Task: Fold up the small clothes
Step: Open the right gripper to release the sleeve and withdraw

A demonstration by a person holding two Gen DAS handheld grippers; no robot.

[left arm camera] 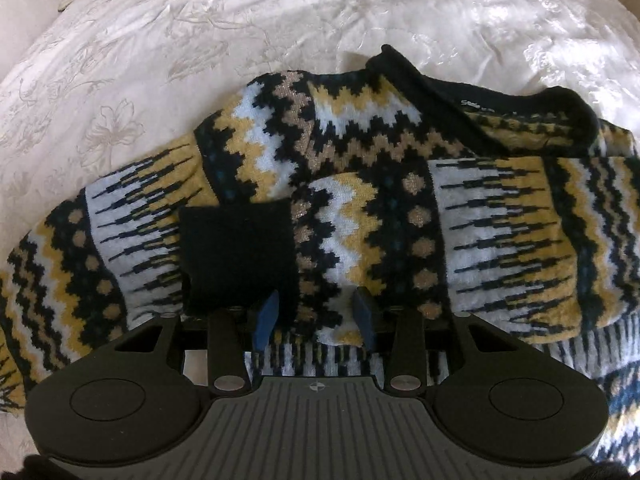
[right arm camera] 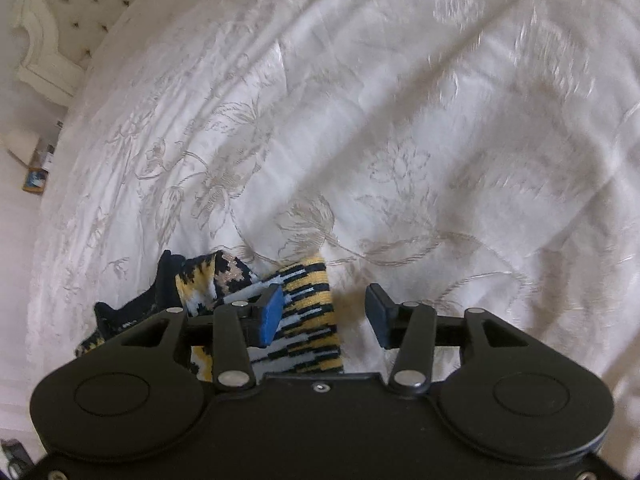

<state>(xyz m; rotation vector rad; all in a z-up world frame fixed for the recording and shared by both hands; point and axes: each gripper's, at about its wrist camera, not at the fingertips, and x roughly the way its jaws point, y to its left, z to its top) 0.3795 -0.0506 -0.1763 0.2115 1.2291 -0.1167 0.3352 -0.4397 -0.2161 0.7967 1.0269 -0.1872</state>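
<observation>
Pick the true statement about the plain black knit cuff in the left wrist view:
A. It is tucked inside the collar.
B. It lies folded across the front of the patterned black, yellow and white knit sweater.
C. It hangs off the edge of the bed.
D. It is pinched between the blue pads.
B: the plain black knit cuff rests on the patterned knit sweater, beyond the left gripper, whose pads stand apart.
</observation>
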